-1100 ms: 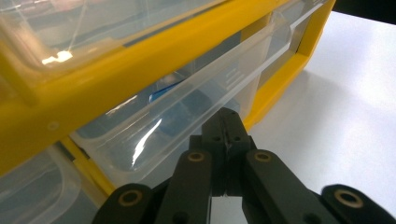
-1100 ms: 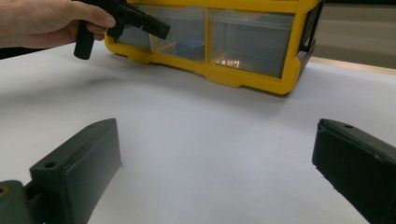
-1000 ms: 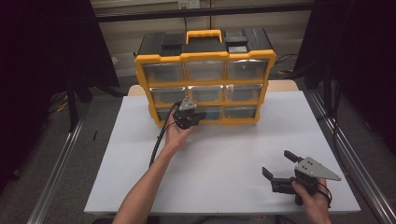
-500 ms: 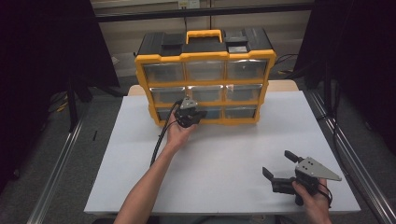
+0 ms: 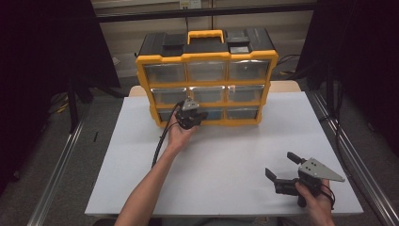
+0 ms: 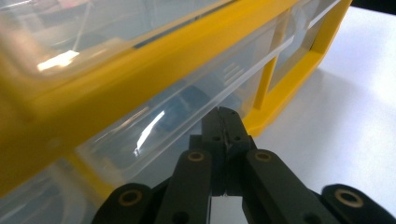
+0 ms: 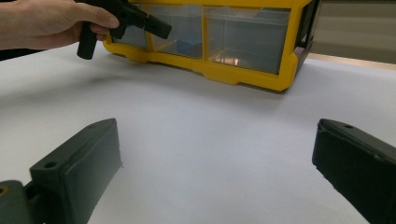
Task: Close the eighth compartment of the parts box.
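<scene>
- We are seeing no change across the last second: both hands are sitting where they were, and the organizer's drawers are all looking flush, none drawn out.
- We are reading that as a pause at the grip stage; the pull on the drawer is not yet begun, in our judgement.
- Left tool (image 5: 190, 114) is pressing up against the bottom row of the yellow drawer organizer (image 5: 207, 59), at the front of the clear bottom drawer (image 6: 187, 116). Its jaws are closed together; in the left gripper view the tips are meeting right at the drawer's ridged lip, though we cannot tell whether any of the lip is pinched between them.
- Right tool (image 5: 282, 170) is resting low near the front right of the white counter (image 5: 226, 160), well apart from the organizer, jaws spread wide and holding nothing.
</scene>
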Demonstrator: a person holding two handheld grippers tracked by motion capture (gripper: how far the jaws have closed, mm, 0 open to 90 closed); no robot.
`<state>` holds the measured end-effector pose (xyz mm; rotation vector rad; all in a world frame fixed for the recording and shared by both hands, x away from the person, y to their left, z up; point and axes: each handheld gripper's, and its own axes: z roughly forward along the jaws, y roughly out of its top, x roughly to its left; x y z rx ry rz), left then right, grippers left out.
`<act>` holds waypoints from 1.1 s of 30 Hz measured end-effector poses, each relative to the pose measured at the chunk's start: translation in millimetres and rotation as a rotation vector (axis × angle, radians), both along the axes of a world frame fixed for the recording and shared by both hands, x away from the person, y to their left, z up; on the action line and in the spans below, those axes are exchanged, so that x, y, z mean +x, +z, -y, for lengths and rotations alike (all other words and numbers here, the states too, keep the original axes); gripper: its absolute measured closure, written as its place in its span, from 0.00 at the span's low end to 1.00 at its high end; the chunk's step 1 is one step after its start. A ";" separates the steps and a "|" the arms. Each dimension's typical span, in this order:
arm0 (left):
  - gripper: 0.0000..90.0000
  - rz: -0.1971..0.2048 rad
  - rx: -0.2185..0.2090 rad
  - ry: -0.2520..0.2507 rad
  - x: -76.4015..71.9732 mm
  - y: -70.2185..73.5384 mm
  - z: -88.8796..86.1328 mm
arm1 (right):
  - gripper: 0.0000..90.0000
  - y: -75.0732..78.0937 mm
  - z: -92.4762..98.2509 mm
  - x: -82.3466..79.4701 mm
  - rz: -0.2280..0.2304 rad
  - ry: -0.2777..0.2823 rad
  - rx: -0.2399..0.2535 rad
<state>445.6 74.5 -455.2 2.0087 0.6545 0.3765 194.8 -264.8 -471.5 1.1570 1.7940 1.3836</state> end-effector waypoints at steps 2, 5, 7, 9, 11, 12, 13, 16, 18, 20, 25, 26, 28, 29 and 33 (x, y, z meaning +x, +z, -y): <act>0.99 0.000 0.011 -0.005 0.1 0.2 -3.3 | 0.01 -1.0 0.5 1.8 0.001 0.001 -0.001; 0.96 0.002 -0.007 -0.010 -2.6 1.2 -6.0 | 0.01 -1.4 -0.2 4.1 -0.003 0.006 -0.002; 0.95 0.003 -0.027 -0.018 -3.7 3.3 -8.0 | 0.01 -1.5 -1.3 4.9 -0.007 0.012 -0.002; 0.91 -0.004 -0.027 -0.016 -7.4 6.2 -8.5 | 0.01 -1.5 -2.6 5.4 -0.005 0.012 -0.002; 0.87 -0.010 -0.036 -0.033 -9.8 8.0 -10.9 | 0.01 -1.2 -3.2 5.5 -0.006 0.015 -0.003; 0.86 -0.004 -0.031 -0.039 -11.1 8.9 -12.0 | 0.01 -1.0 -3.5 5.6 -0.005 0.016 -0.004; 0.84 -0.002 -0.025 -0.039 -12.7 9.4 -12.2 | 0.01 -0.8 -3.6 5.5 -0.004 0.017 -0.006; 0.75 0.008 -0.026 -0.049 -17.4 10.6 -15.4 | 0.01 -1.0 -4.2 5.7 -0.004 0.019 -0.009; 0.72 -0.003 -0.050 -0.050 -20.8 10.3 -17.0 | 0.01 -0.8 -4.1 5.6 -0.006 0.018 -0.010; 0.63 0.003 -0.039 -0.026 -24.6 11.1 -18.2 | 0.01 -0.5 -4.3 5.3 -0.007 0.015 -0.008; 0.38 0.025 -0.075 0.010 -34.8 12.8 -21.2 | 0.01 -0.1 -4.4 4.1 -0.001 0.008 -0.014; 0.32 0.027 -0.063 0.011 -35.9 13.4 -22.7 | 0.01 -0.1 -4.3 3.8 -0.002 0.007 -0.017; 0.24 0.024 -0.074 0.022 -38.1 13.7 -23.9 | 0.01 0.5 -3.9 3.1 -0.002 0.008 -0.016; 0.19 0.022 -0.074 0.034 -39.3 14.3 -24.8 | 0.01 0.6 -3.8 2.8 0.000 0.007 -0.017; 0.07 0.017 -0.100 0.054 -43.4 17.1 -27.8 | 0.01 1.2 -3.3 1.7 0.000 0.000 -0.020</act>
